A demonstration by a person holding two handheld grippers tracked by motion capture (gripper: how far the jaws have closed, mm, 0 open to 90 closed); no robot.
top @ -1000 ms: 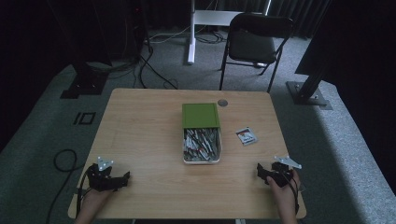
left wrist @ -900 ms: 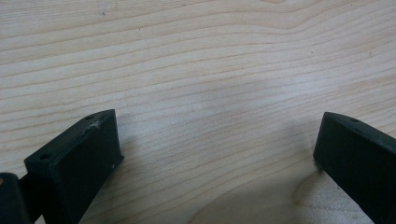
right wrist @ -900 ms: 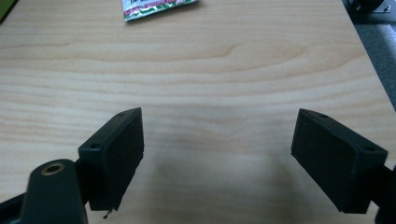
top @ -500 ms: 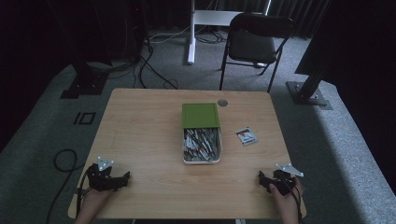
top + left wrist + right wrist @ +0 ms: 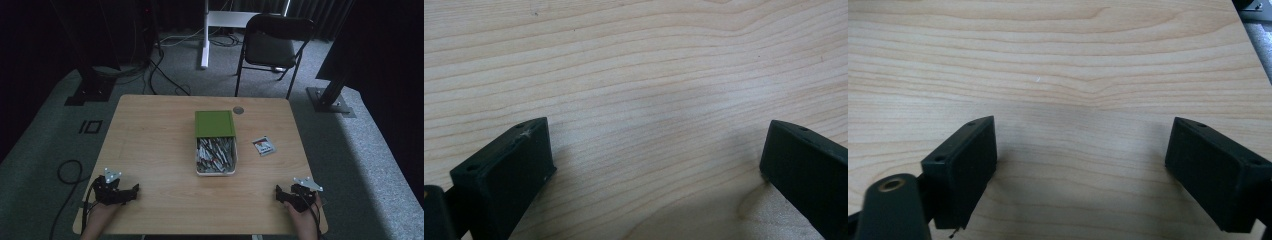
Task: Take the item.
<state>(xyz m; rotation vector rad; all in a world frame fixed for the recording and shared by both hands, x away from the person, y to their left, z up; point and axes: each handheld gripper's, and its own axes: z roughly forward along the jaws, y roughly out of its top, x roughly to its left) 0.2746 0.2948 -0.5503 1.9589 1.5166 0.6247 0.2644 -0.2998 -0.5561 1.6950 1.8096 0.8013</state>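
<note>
two tools (image 5: 131,190) (image 5: 278,193) agape, tray (image 5: 216,171) contents indistinct

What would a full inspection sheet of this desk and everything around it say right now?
Surface: pale wooden table, bare grain in both gripper views.
Job's things: white rectangular tray of small metal pieces, its flat green lid slid halfway back.
Clutter: small white printed packet; round grey grommet.
Grippers: left hand-held gripper and right hand-held gripper rest at the near edge, jaws wide apart, empty.
Cables: black loop on the floor; more behind the table.
Surroundings: black folding chair, grey carpet, dark stands.
</note>
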